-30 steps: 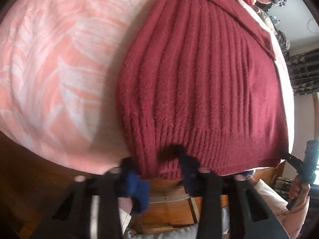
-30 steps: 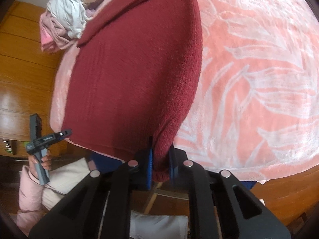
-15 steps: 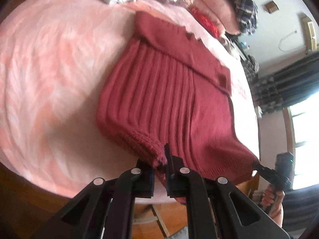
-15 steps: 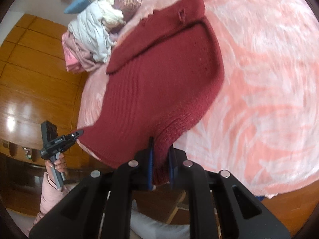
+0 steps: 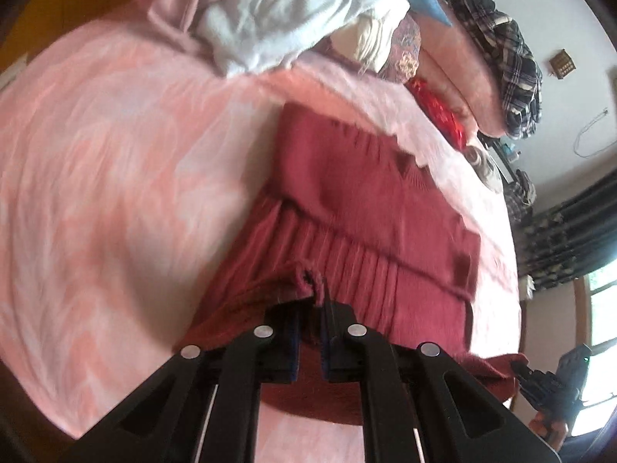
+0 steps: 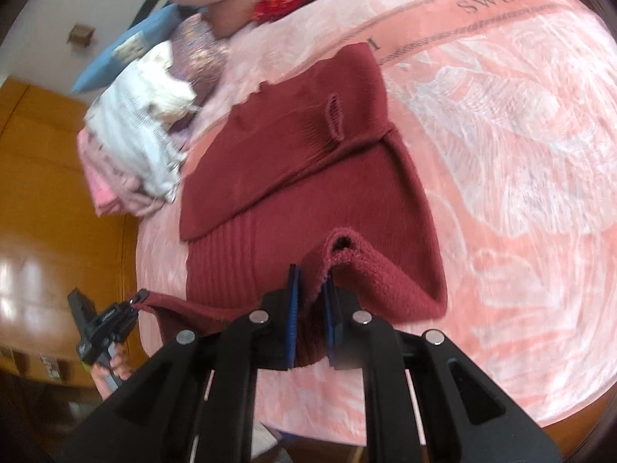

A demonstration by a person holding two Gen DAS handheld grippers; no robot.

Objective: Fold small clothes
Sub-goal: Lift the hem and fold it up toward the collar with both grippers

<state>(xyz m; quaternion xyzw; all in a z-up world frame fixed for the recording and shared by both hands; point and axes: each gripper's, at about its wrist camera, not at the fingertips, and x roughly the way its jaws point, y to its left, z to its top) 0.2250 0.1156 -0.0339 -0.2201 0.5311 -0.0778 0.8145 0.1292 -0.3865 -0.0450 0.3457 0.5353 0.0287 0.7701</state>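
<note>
Home bedroom: bed with pink blanket (image 6: pixel 501 135), pile of clothes (image 5: pixel 277 19) and pillows (image 6: pixel 127 50) at its far edge, curtains (image 5: pixel 570 231), wooden wardrobe (image 6: pixel 42 162).

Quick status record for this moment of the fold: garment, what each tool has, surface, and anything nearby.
garment: dark red knit sweater, top part already folded over the body, lying on the bed
left tool: shut on the sweater's hem, corner lifted
right tool: shut on the sweater's hem, opposite corner lifted
hem: raised off the bed between the two tools
surface: pink patterned blanket
nearby: heap of other clothes beyond the sweater, not touching it
fold step: bottom hem not yet laid onto the upper part
</note>
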